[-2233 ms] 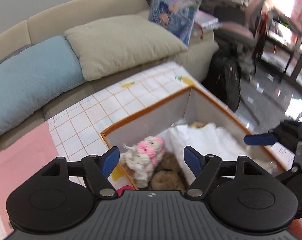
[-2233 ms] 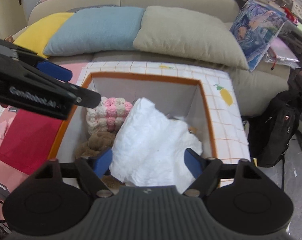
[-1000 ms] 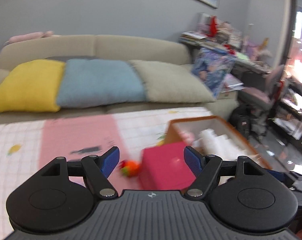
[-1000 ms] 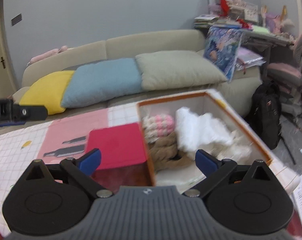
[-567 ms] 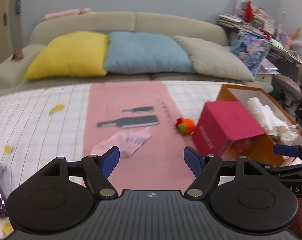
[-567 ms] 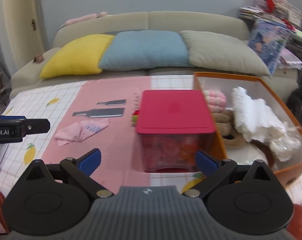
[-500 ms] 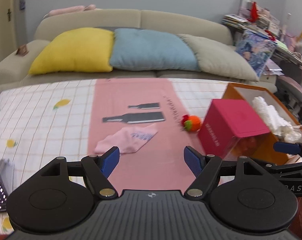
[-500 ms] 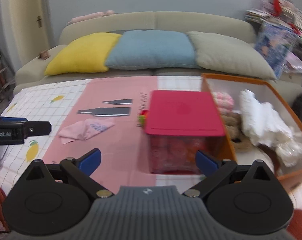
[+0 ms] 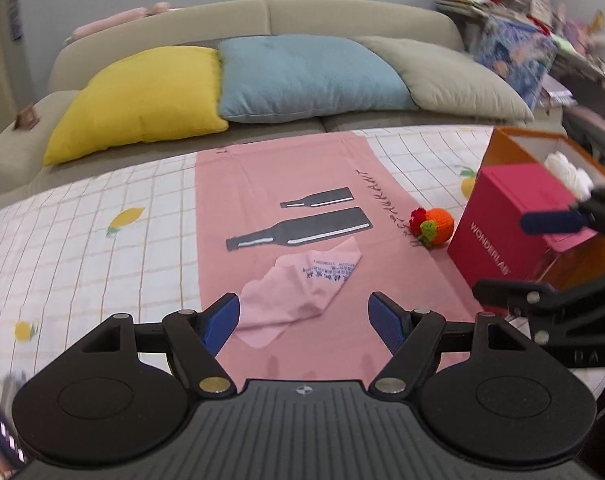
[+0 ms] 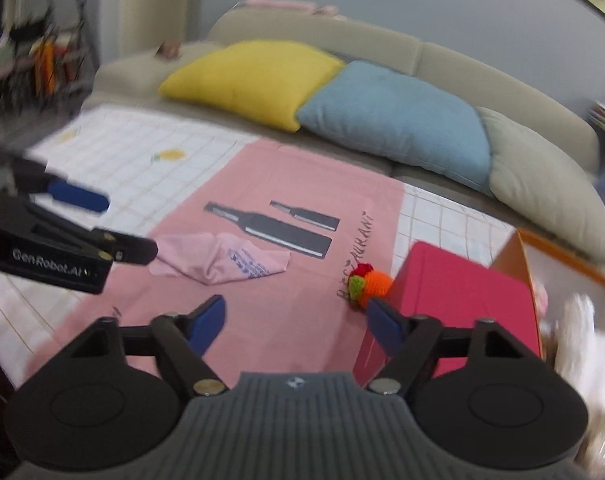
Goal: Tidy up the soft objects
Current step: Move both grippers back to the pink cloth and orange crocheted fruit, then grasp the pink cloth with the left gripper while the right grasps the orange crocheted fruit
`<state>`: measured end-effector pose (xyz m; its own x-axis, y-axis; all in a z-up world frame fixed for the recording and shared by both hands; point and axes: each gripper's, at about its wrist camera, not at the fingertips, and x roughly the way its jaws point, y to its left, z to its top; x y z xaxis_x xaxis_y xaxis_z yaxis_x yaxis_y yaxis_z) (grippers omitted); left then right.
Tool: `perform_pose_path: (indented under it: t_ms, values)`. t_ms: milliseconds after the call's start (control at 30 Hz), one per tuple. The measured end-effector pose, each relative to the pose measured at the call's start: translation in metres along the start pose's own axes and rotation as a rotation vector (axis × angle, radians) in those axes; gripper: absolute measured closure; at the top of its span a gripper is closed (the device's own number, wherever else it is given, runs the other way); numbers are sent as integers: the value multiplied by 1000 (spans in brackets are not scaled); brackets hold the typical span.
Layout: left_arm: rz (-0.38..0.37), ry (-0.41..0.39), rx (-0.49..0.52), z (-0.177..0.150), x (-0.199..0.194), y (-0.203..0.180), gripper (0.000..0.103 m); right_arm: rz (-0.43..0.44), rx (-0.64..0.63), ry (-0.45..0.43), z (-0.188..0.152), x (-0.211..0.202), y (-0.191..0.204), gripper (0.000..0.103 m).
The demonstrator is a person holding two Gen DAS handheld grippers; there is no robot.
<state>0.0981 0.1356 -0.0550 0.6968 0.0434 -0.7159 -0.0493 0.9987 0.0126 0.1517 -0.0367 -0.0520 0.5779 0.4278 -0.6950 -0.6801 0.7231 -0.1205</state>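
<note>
a: where's the target?
b: pink cloth (image 9: 302, 288) lies flat on the pink mat (image 9: 286, 184), crochet fruit (image 9: 434, 226) beside the red box (image 9: 514, 216). my left gripper (image 9: 304, 322) is spread, empty, right gripper (image 10: 294, 322) closing on nothing.
a: approach?
b: i'd drop low, pinch a raised fold, not the mat.

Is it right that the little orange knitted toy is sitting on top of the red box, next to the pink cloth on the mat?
Not quite. The orange knitted toy is not on top of the red box; it lies on the pink mat beside the box, as the left wrist view shows. The pink cloth does lie on the mat nearby.
</note>
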Motion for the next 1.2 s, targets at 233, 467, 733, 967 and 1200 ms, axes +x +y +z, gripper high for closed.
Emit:
perform_pose_path:
  t_ms: [233,467,733,967,1200]
  values:
    - [-55,111,-10,15,59,18,17,38,-240,110,29,38,-14,35]
    - [-81,210,-76,16,107,29,17,94,-439,315,59,84,-27,33]
    - [-93,236,-120,16,130,29,16,114,-481,567,76,149,-44,35]
    - [-83,226,-50,18,136,16,20,121,-447,688,76,181,-49,46]
    - [-25,205,3,16,134,10,42,84,-484,707,70,192,-46,58]
